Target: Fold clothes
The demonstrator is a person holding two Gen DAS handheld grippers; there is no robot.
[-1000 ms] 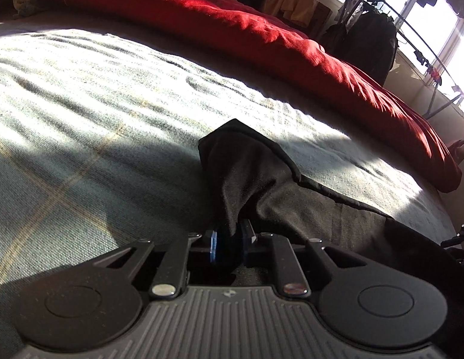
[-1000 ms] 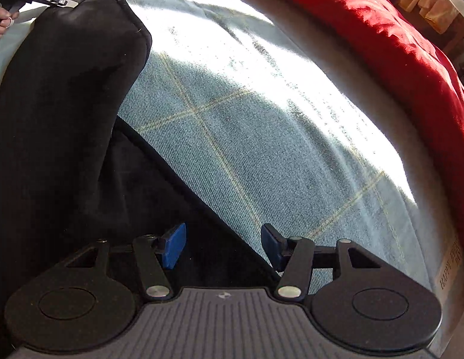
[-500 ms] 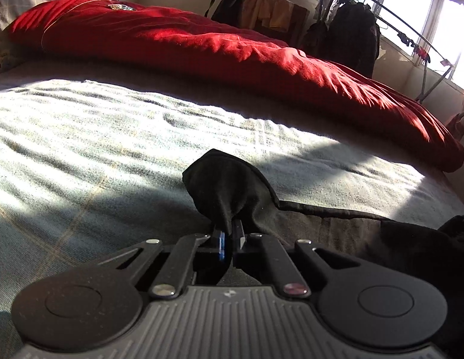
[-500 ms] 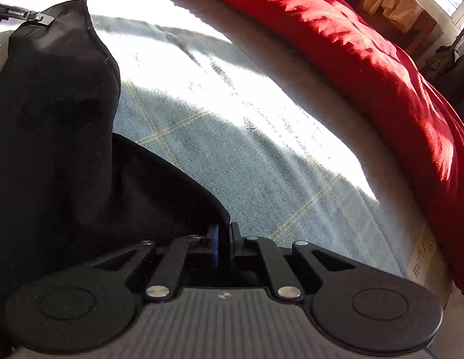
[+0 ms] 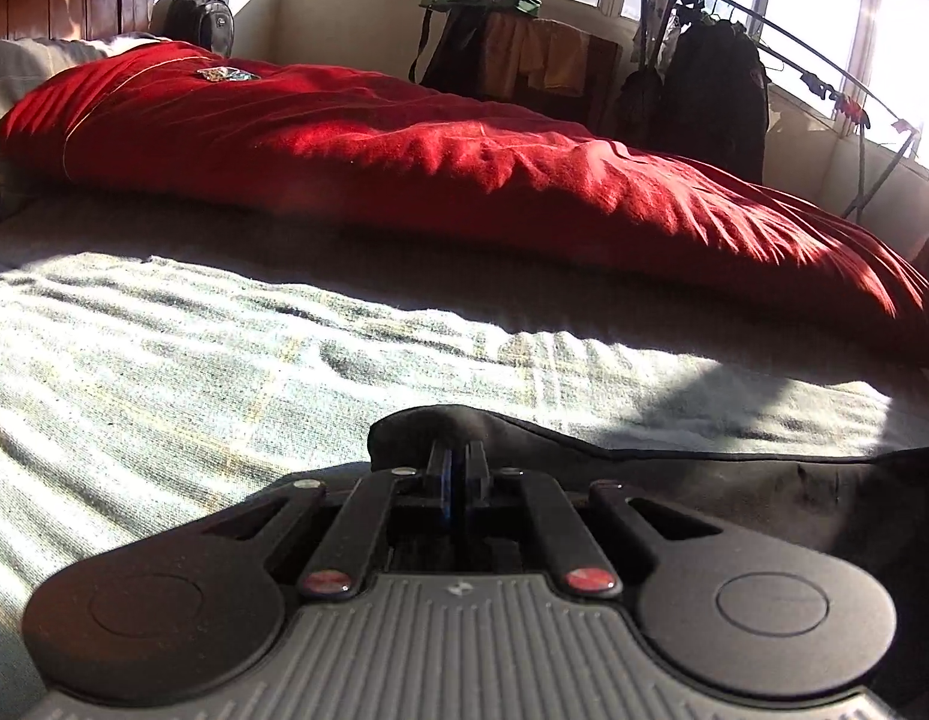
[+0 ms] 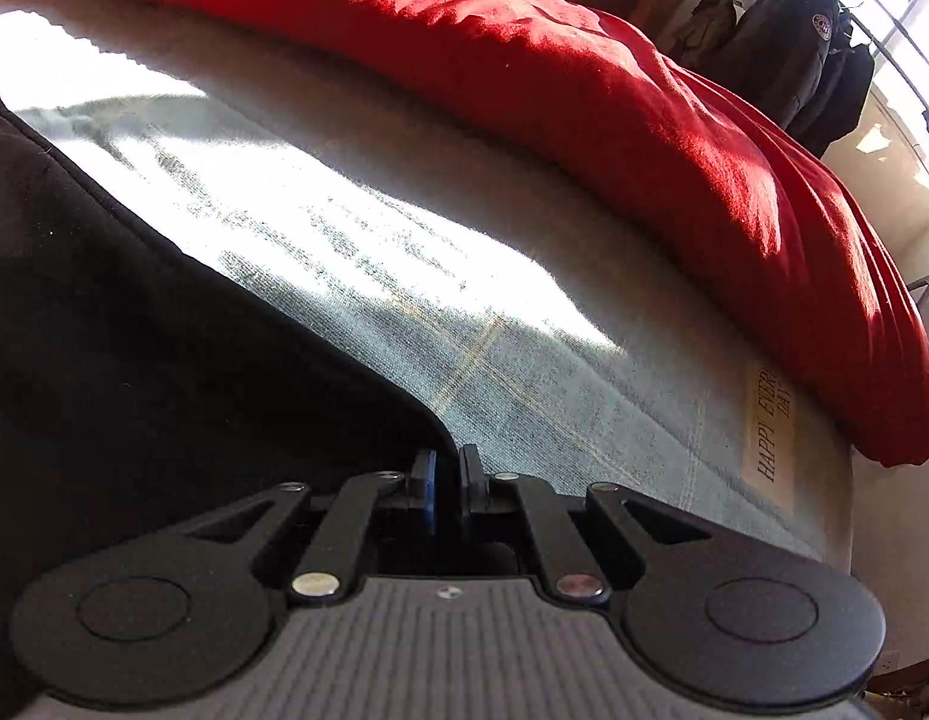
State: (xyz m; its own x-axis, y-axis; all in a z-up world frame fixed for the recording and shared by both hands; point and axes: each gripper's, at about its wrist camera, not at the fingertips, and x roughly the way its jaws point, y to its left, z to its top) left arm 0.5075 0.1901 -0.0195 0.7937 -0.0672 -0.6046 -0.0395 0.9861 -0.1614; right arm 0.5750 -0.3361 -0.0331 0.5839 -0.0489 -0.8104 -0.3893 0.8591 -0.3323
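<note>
Now both grippers are pinching one edge of the black fabric garment (image 5: 734, 480).
Left gripper (image 5: 458, 468) and right gripper (image 6: 446, 471) are clamping its hem; the cloth is lying between them, stretched across the pale checked bedspread (image 5: 194, 360), red duvet (image 5: 464, 180) beyond.

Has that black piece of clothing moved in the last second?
Yes. In the left view, the black garment corner has been lifted and pulled back, lying lower and farther from the red duvet.

Left gripper (image 5: 457, 462) and right gripper (image 6: 445, 468) both tilt downward — fingers pinched together
</note>
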